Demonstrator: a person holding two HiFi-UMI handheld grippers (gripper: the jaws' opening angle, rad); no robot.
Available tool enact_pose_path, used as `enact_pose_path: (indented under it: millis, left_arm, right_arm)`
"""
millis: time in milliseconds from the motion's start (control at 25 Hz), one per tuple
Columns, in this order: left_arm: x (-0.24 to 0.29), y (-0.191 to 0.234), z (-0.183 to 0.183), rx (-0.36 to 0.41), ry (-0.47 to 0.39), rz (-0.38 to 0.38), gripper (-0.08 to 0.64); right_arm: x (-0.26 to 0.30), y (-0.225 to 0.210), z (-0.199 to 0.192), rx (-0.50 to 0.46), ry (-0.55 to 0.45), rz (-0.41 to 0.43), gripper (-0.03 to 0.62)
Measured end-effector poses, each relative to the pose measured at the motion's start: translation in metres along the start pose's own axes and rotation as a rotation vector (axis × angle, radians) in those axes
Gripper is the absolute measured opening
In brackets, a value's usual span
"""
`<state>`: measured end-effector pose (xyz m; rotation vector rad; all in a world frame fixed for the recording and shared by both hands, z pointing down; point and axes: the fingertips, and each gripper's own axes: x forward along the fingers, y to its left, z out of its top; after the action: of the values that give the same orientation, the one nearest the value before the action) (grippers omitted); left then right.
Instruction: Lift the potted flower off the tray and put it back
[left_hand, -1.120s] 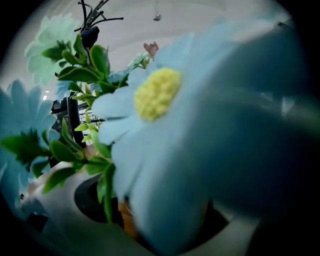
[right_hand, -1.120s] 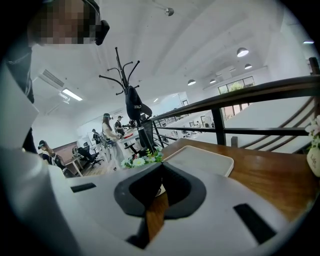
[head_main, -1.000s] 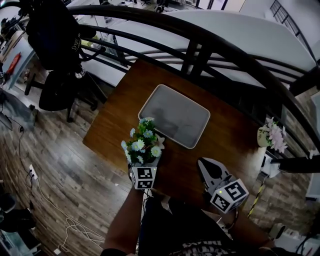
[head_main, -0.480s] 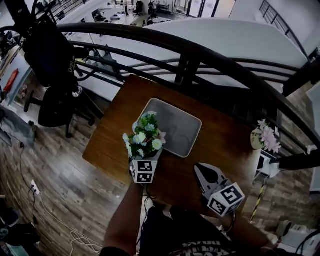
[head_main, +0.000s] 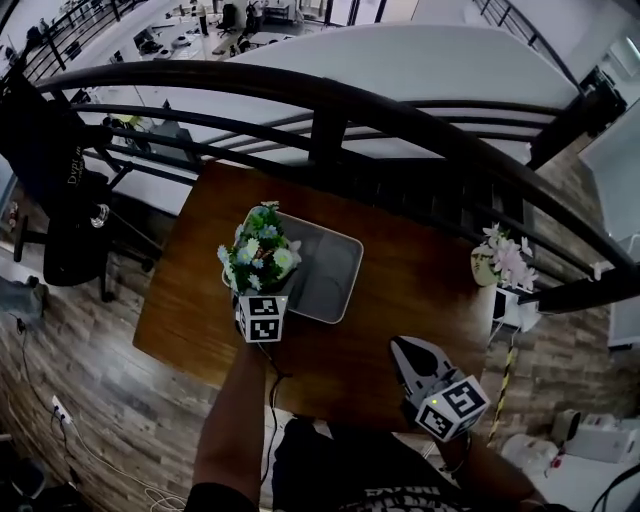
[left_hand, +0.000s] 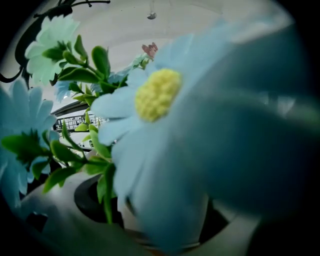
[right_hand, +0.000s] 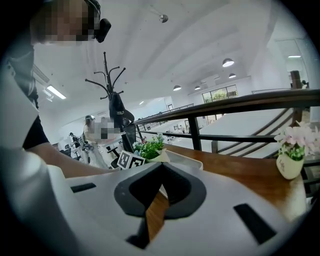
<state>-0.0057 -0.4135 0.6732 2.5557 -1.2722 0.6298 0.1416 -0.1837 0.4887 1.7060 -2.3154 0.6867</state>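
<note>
I can read no word, number or brand anywhere. The black bag (head_main: 55, 140) hanging at the left bears pale lettering, but it is too small for me to make out.

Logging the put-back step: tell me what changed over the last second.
The left hand-held gripper, shut on the white-potted blue-and-white flower, carried it from above the brown wooden table, beside the grey rectangular tray, to over the tray's left part. The right hand-held gripper stayed shut near the table's front edge; tray unmoved.
</note>
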Motion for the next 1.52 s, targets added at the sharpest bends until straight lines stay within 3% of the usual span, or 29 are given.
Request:
enact_pose_path:
  millis: [240, 400, 560, 960, 1200, 1280, 1440, 1520]
  left_arm:
    - [0.018, -0.002, -0.006, 0.030, 0.036, 0.016, 0.490]
    - [0.023, -0.003, -0.009, 0.074, 0.055, 0.032, 0.489]
    - [0.021, -0.003, -0.008, 0.070, 0.048, 0.026, 0.491]
    - [-0.040, 0.006, -0.023, -0.059, 0.024, 0.096, 0.489]
    - [-0.124, -0.005, -0.031, -0.249, 0.054, 0.105, 0.483]
    - [-0.146, -0.010, -0.014, -0.282, 0.010, 0.105, 0.422]
    - [-0.202, -0.020, 0.028, -0.321, -0.103, 0.140, 0.105]
    - [-0.227, -0.022, 0.044, -0.341, -0.153, 0.151, 0.045]
  right_arm:
    - [-0.007, -0.016, -0.006, 0.021, 0.004, -0.042, -0.002]
    - [-0.002, -0.017, -0.006, 0.026, 0.003, -0.040, -0.002]
    - [0.002, -0.012, -0.006, 0.023, 0.009, -0.023, -0.002]
    - [0.022, 0.006, 0.002, 0.003, -0.008, 0.037, -0.002]
    - [0.040, 0.035, 0.010, -0.037, -0.019, 0.087, -0.002]
    - [0.051, 0.044, 0.020, -0.059, -0.041, 0.111, -0.002]
    - [0.060, 0.073, 0.024, -0.097, -0.052, 0.152, -0.002]
    - [0.059, 0.086, 0.021, -0.117, -0.050, 0.158, -0.002]
